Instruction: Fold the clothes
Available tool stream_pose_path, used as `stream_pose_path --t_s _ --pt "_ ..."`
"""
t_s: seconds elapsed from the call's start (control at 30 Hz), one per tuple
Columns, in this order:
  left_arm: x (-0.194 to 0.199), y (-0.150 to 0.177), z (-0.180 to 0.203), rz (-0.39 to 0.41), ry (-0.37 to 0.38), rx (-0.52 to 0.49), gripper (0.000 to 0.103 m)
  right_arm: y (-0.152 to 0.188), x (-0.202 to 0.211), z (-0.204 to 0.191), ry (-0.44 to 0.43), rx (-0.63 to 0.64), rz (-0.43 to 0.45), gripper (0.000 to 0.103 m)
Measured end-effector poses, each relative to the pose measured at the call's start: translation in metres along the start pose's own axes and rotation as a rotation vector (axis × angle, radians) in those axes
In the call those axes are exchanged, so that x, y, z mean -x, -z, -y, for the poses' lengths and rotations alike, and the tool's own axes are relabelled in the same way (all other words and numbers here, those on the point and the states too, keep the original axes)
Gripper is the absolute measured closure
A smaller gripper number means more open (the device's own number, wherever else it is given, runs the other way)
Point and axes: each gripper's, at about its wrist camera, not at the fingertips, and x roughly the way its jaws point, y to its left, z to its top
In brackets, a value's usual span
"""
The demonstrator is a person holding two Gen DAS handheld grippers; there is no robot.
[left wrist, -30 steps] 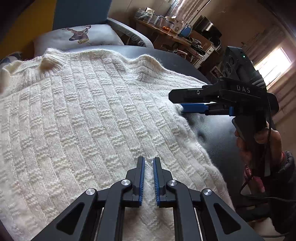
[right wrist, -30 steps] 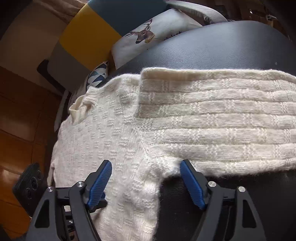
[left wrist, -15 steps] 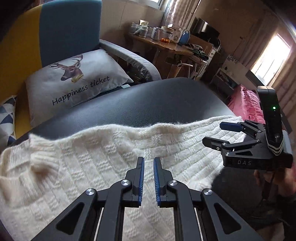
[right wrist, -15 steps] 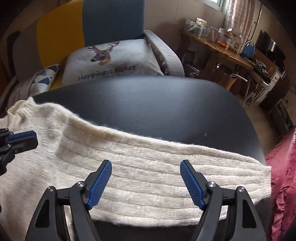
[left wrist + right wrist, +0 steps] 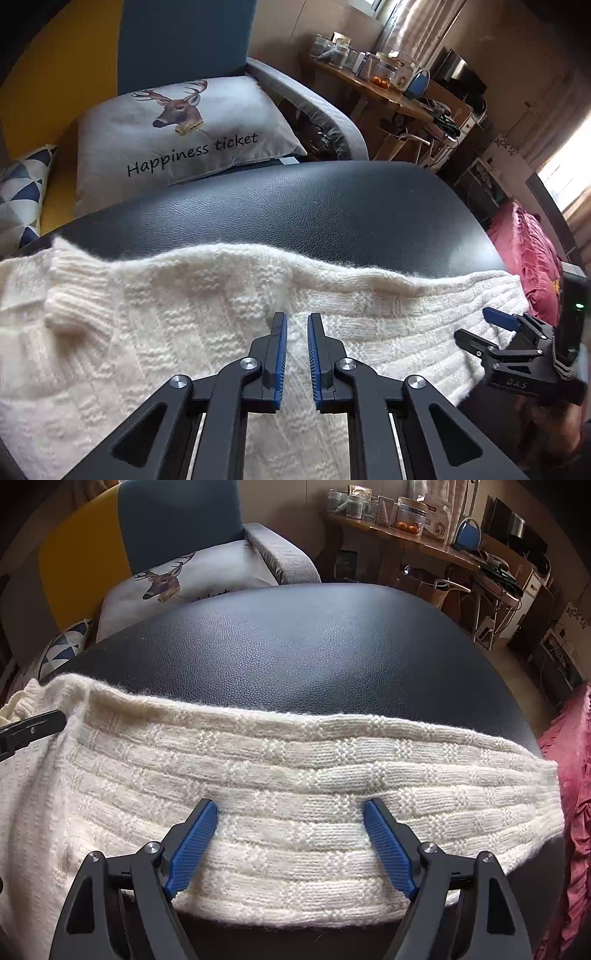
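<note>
Black leather table, cream knit sweater spread flat

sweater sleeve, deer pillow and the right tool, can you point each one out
sweater sleeve (image 5: 332, 775): right wrist view, middle of the knit sleeve lying across the black surface.
deer pillow (image 5: 177, 125): left wrist view, grey cover just below the printed deer head.
right tool (image 5: 290, 843): right wrist view, midway between its blue fingertips, wide apart.
</note>
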Motion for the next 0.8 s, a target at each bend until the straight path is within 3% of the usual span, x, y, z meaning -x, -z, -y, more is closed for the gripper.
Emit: stream_pose_path --t_s 0.1,0.2,0.33,0.47,0.6,0.67,0.73,0.8 --pt "0.036 0.022 -0.013 0.044 -0.037 -0.016 0.088 -0.001 0.016 -0.008 -0.02 -0.005 0.042 0.02" --pt "0.063 0.041 -0.041 0.066 -0.103 -0.007 0.088 -0.001 0.04 -0.036 -0.188 0.023 0.118 0.02" --pt "0.08 0.051 -0.092 0.078 -0.149 0.096 0.088 -0.006 0.055 -0.108 -0.396 0.171 0.138 0.02" --pt "0.093 0.052 -0.128 0.104 -0.17 0.164 0.088 -0.012 0.047 -0.176 -0.417 0.273 0.114 0.02" --pt "0.093 0.028 -0.144 0.1 0.007 0.204 0.087 -0.023 0.028 -0.211 -0.472 0.279 0.063 0.02" --pt "0.085 0.01 -0.15 0.081 0.097 0.226 0.075 -0.027 0.021 -0.223 -0.51 0.279 0.046 0.02" --pt "0.07 -0.009 -0.157 0.042 0.208 0.267 0.056 -0.029 0.017 -0.231 -0.52 0.29 0.043 0.02" --pt "0.055 -0.023 -0.162 0.02 0.231 0.287 0.055 -0.028 0.012 -0.236 -0.538 0.305 0.039 0.02"
